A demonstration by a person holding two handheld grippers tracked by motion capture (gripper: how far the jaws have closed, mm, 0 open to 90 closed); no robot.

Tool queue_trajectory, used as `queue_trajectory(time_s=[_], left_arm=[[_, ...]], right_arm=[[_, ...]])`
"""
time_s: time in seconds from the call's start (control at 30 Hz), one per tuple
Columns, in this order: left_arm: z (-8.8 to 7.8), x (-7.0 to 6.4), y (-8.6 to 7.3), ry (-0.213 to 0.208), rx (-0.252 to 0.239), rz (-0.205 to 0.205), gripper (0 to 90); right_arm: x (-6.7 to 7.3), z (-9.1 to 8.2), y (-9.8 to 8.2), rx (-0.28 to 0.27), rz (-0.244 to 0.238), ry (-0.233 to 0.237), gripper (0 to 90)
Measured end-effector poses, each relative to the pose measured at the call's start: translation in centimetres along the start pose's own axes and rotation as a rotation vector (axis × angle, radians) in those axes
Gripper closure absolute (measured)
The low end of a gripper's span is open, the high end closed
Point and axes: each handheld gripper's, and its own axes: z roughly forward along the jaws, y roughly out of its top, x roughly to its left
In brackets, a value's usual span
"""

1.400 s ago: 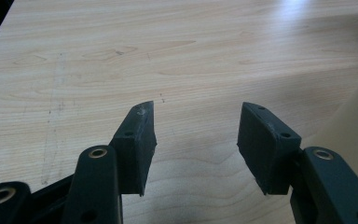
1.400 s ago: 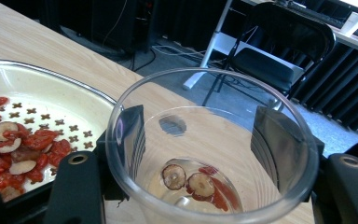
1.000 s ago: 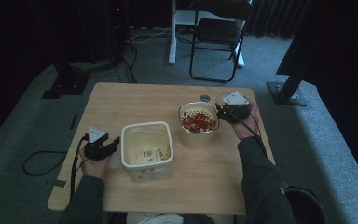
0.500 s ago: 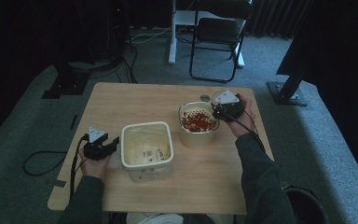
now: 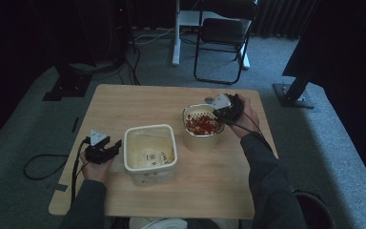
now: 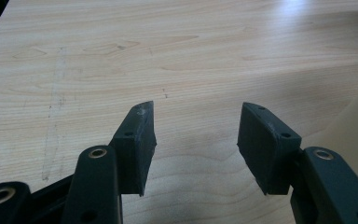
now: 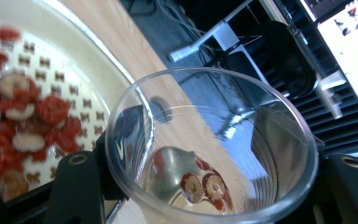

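A light wooden table (image 5: 138, 102) is standing on grey carpet (image 5: 24, 129) in a dim room, with the far side fading into darkness. Beyond the table, 1 black folding chair (image 5: 221, 43) is sitting beside a white desk leg (image 5: 176, 33). Black cables (image 5: 128, 67) are trailing over the carpet near a dark stand base (image 5: 66, 86) at the left. Another dark base (image 5: 293, 93) is resting at the right. A bright screen (image 7: 349, 42) is glowing in the right gripper view.

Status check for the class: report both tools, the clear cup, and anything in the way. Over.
Left tool open, resting on bare table. Right tool shut on clear cup, tipped at strainer bowl; few red slices left inside. Square tub between hands.
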Motion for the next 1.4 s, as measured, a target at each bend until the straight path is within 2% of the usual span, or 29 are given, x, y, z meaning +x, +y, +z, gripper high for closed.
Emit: queue_trajectory(time_s=[0.07,0.1,0.13,0.17,0.2,0.23,0.27,0.3,0.33,0.37,0.4,0.53,0.67,1.0,1.17,1.3,1.4], left_arm=[[0.0,0.0,0.0,0.000,0.000,0.001,46.9],[0.0,0.0,0.0,0.000,0.000,0.001,46.9],[0.0,0.0,0.0,0.001,0.001,0.002,46.9],[0.0,0.0,0.0,0.000,0.001,0.002,46.9],[0.0,0.0,0.0,0.000,0.000,0.002,46.9],[0.0,0.0,0.0,0.001,0.000,0.001,46.9],[0.0,0.0,0.0,0.000,0.000,0.000,46.9],[0.0,0.0,0.0,0.000,0.000,0.000,46.9],[0.0,-0.1,0.0,0.000,-0.002,-0.002,46.9],[0.0,0.0,0.0,0.000,0.001,0.001,46.9],[0.0,0.0,0.0,0.000,-0.001,0.000,46.9],[-0.1,0.1,0.0,0.001,-0.001,-0.001,46.9],[0.0,0.0,0.0,0.000,-0.001,-0.002,46.9],[0.0,0.0,0.0,0.000,0.000,-0.001,46.9],[0.0,0.0,0.0,0.000,0.000,-0.001,46.9],[0.0,0.0,0.0,0.000,0.001,-0.002,46.9],[0.0,0.0,0.0,0.000,0.001,-0.002,46.9]], right_arm=[[0.3,-0.1,0.4,0.028,-0.091,-0.023,34.8],[0.3,-0.1,0.4,0.028,-0.091,-0.023,34.8],[0.6,-0.1,0.6,0.042,-0.151,-0.038,34.9],[1.0,-0.4,1.1,0.066,-0.252,-0.055,35.2],[1.2,-0.4,1.3,0.072,-0.294,-0.068,35.4],[1.5,-0.5,1.5,0.084,-0.357,-0.097,35.5],[2.0,-0.5,1.7,0.104,-0.444,-0.135,35.6],[2.0,-0.5,1.7,0.104,-0.444,-0.135,35.6],[2.4,-0.5,1.9,0.116,-0.517,-0.162,35.7],[3.0,-0.5,2.1,0.133,-0.636,-0.210,36.1],[3.2,-0.5,2.1,0.141,-0.682,-0.229,36.1],[3.7,-0.5,2.2,0.137,-0.763,-0.307,36.5],[4.0,-0.7,2.1,0.123,-0.813,-0.358,36.4],[3.9,-0.8,2.0,0.117,-0.865,-0.392,36.5],[3.9,-0.8,1.8,0.118,-0.872,-0.389,36.4],[4.0,-0.7,1.7,0.121,-0.897,-0.393,36.4],[4.2,-0.7,1.5,0.117,-0.909,-0.413,36.4]])
